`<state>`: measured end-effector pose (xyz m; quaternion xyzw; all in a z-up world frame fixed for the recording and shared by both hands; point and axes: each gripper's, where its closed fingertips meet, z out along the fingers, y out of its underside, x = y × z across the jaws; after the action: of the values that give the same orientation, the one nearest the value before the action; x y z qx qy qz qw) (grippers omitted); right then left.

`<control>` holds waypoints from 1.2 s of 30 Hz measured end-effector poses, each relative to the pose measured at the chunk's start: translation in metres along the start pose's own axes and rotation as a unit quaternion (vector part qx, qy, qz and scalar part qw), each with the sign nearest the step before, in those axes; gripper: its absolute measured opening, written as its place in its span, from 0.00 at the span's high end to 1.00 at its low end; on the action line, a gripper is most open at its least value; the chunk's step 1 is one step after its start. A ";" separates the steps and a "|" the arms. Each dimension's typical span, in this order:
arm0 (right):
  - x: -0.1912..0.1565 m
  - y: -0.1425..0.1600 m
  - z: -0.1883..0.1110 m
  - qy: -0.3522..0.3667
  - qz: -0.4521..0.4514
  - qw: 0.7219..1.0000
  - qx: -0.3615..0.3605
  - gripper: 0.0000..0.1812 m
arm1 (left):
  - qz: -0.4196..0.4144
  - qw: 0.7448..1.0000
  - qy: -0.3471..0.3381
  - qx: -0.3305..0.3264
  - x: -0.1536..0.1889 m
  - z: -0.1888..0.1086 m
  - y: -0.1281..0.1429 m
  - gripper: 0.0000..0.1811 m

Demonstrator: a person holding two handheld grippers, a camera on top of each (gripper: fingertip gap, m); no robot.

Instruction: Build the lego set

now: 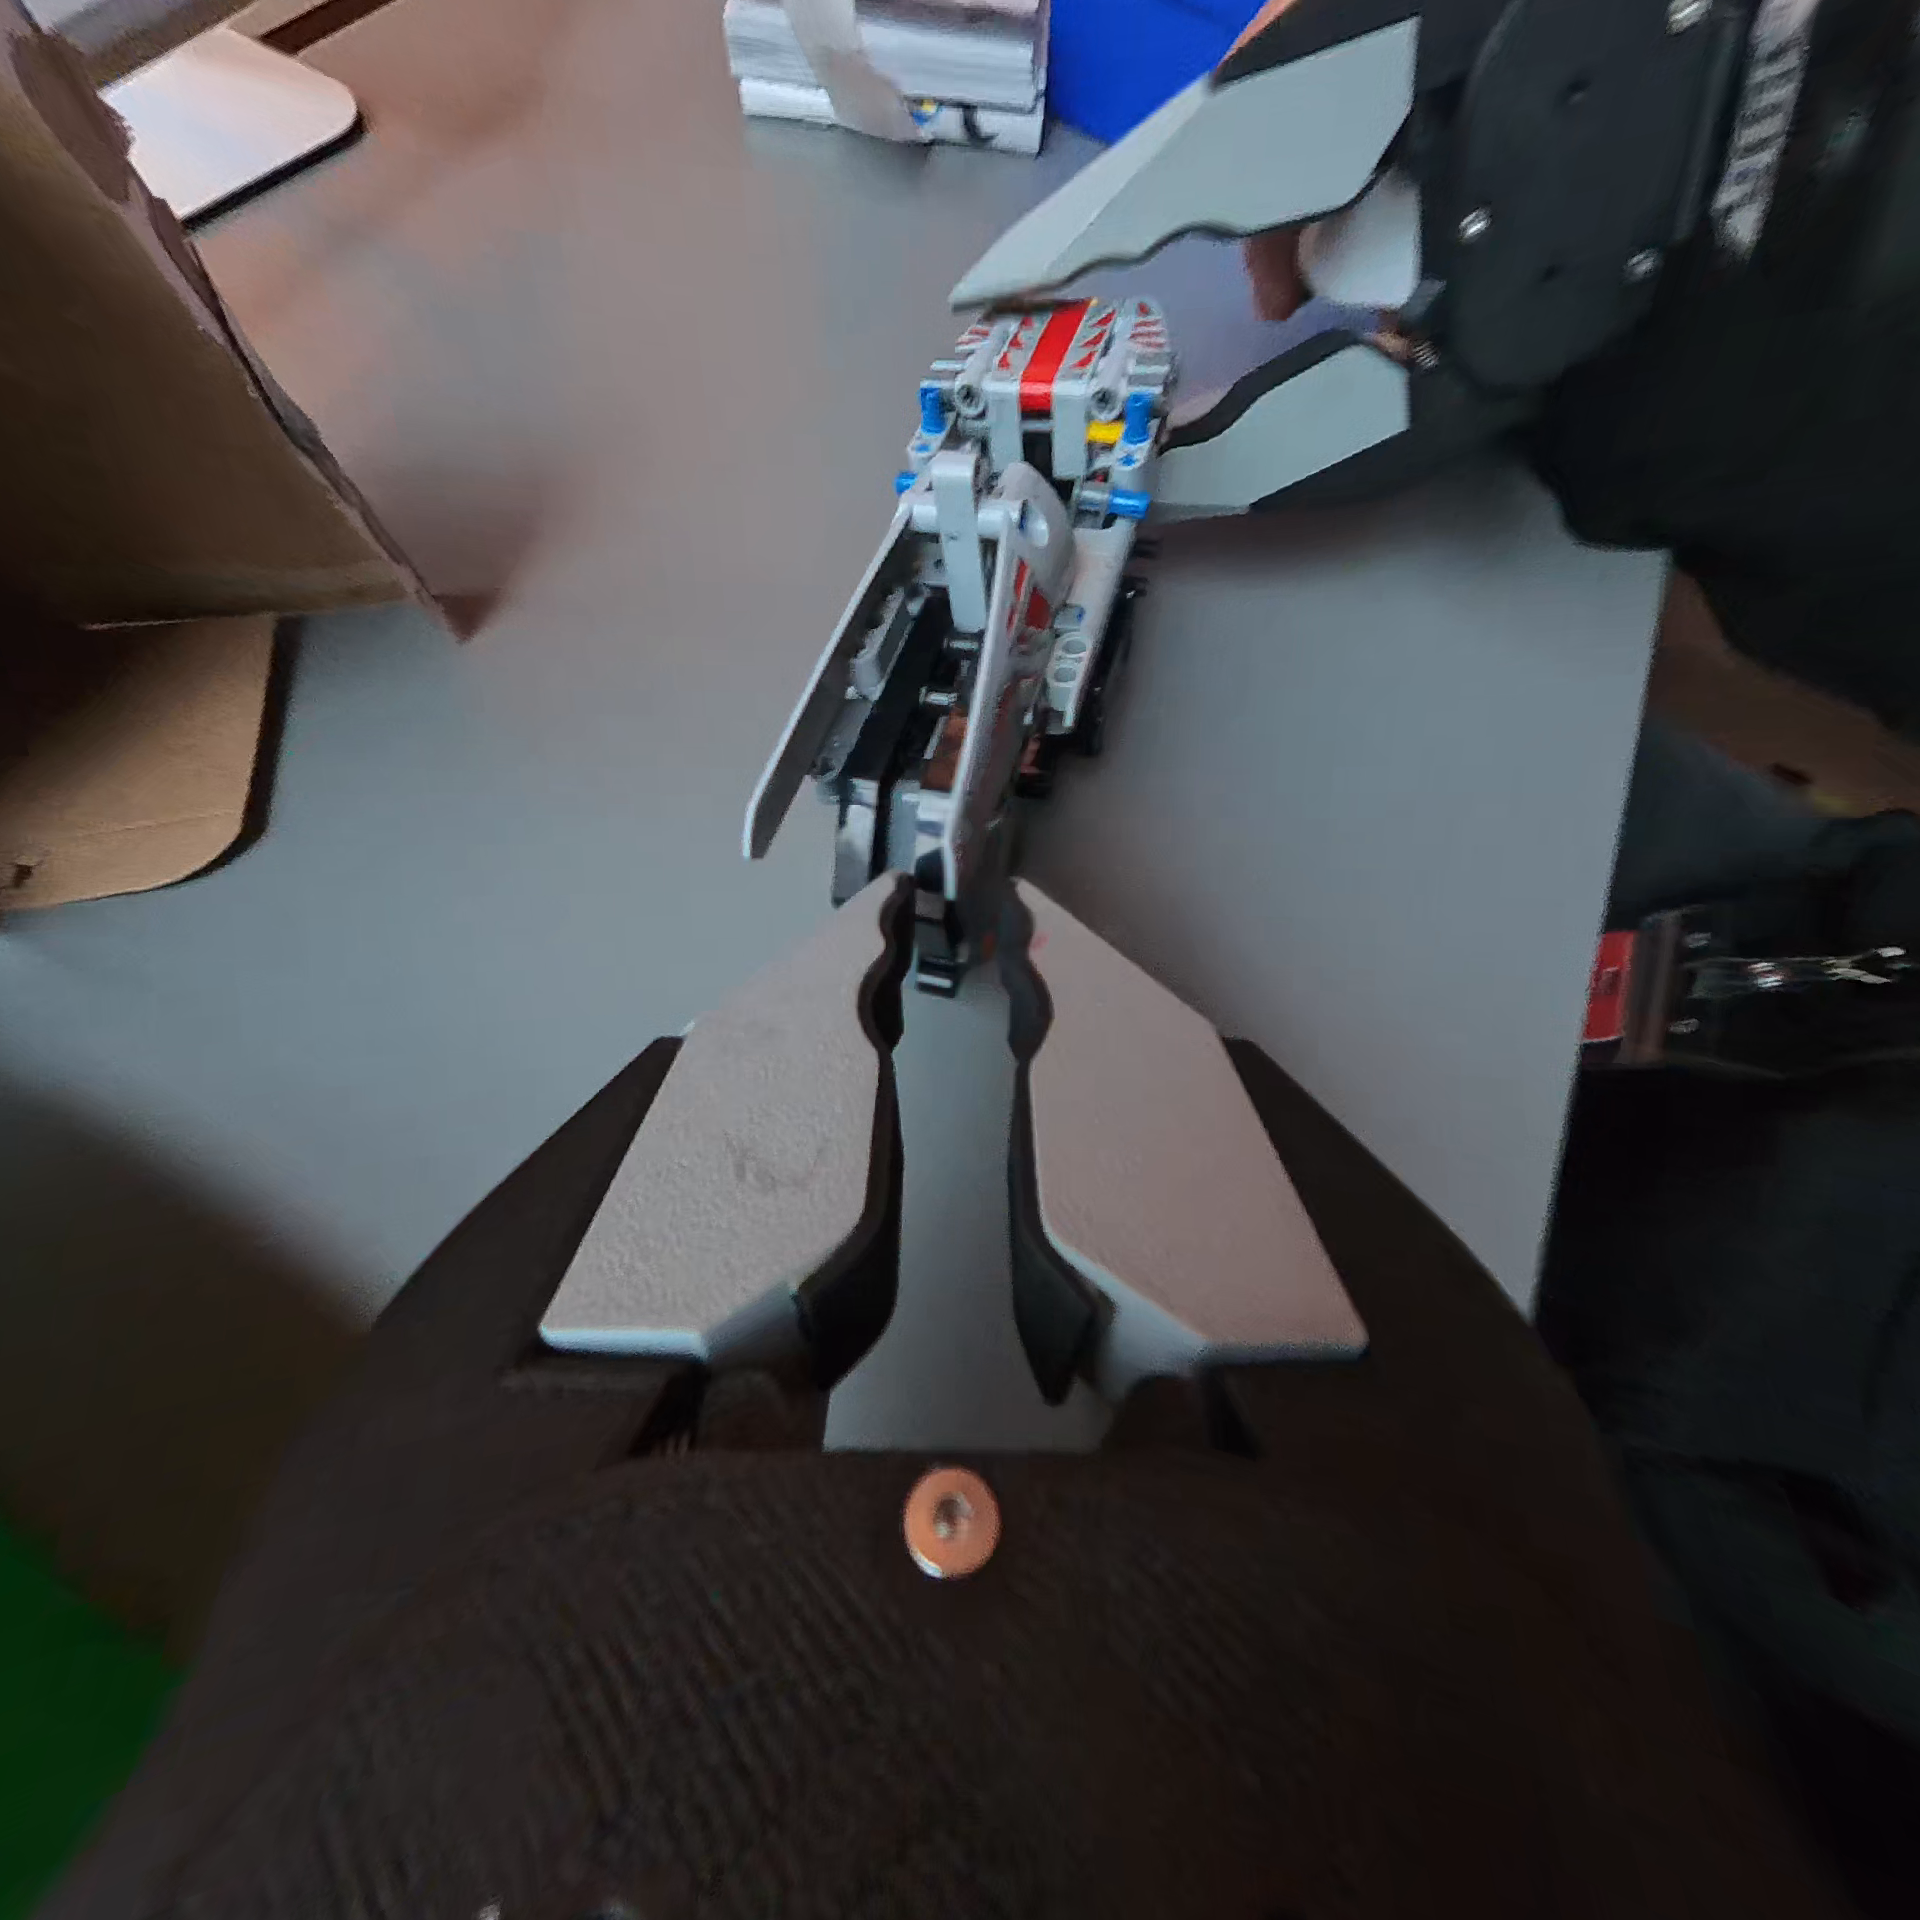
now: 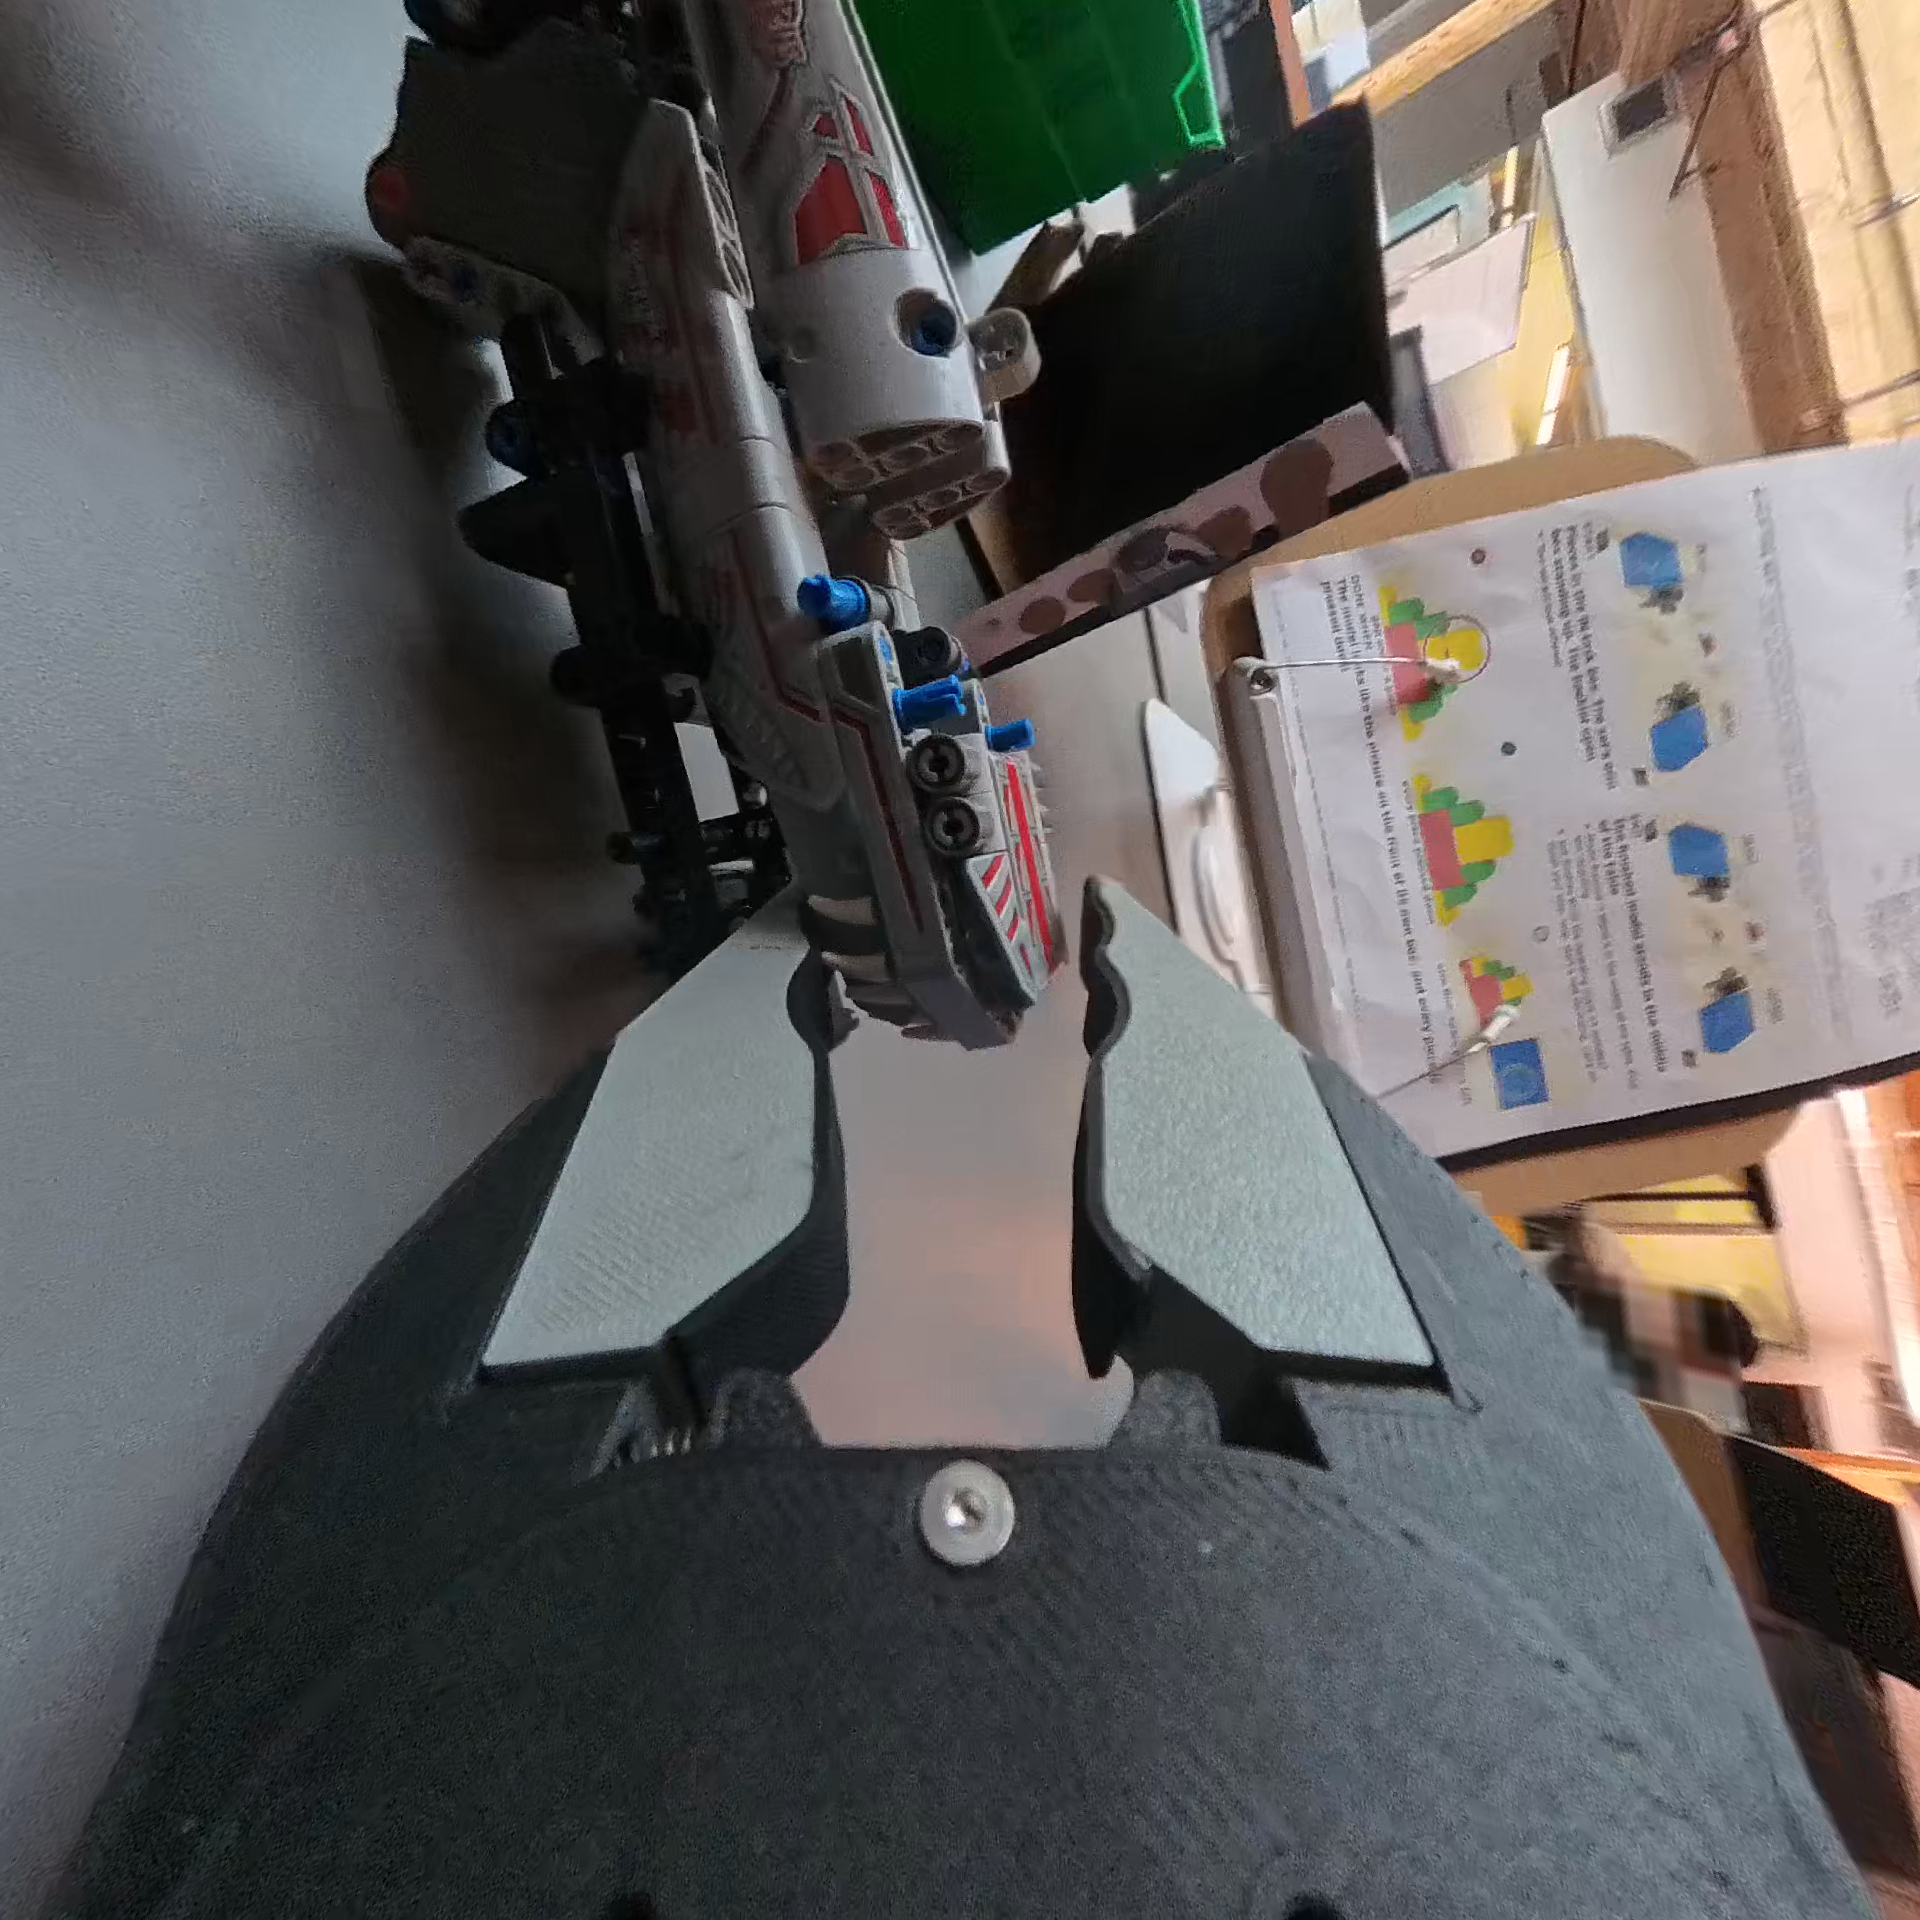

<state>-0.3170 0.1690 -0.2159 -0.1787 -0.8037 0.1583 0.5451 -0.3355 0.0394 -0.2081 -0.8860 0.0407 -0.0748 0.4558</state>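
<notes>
The lego model [image 1: 1023, 499], a long grey build with red stripes and blue pins, lies on the grey table [image 1: 520, 831] in the left wrist view. My left gripper [image 1: 958, 914] is shut on the model's near end, with both pads against its black and grey parts. My right gripper [image 1: 1081, 384] is at the model's far end with its fingers spread above and below it. In the right wrist view the model's striped end [image 2: 977, 894] sits between my right gripper's [image 2: 956, 956] open fingers. There is a clear gap to the right fingertip [image 2: 1107, 935].
A cardboard box [image 1: 156, 416] stands at the left. A stack of booklets [image 1: 883, 73] lies at the far side. The table's edge [image 1: 1600, 831] runs close on the right. A green bin [image 2: 1039, 104] and a printed sheet on a board [image 2: 1610, 779] lie beyond the model. One gripper's finger ends stand about 15 cm off the other's.
</notes>
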 end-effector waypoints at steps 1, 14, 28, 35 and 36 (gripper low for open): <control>-0.001 0.001 -0.001 -0.012 0.019 1.000 0.007 0.77 | -0.012 1.000 0.013 0.006 0.005 -0.001 -0.002 0.92; 0.000 -0.001 -0.001 -0.024 0.081 0.996 0.031 0.76 | -0.054 0.997 0.008 0.060 0.006 0.012 -0.020 0.83; 0.009 0.006 -0.003 -0.025 0.131 0.991 0.027 0.65 | -0.025 0.995 -0.032 0.088 0.000 0.008 -0.030 0.96; 0.004 0.014 -0.002 -0.036 0.149 0.988 0.013 0.74 | -0.052 0.987 -0.087 0.126 -0.019 -0.008 -0.043 1.00; 0.004 0.014 -0.003 -0.044 0.158 0.986 0.015 0.74 | -0.062 0.988 -0.067 0.126 -0.015 -0.009 -0.042 1.00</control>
<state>-0.3143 0.1835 -0.2181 -0.2883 -0.7857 0.2627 0.4801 -0.3517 0.0591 -0.1703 -0.8251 -0.0542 -0.0478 0.5604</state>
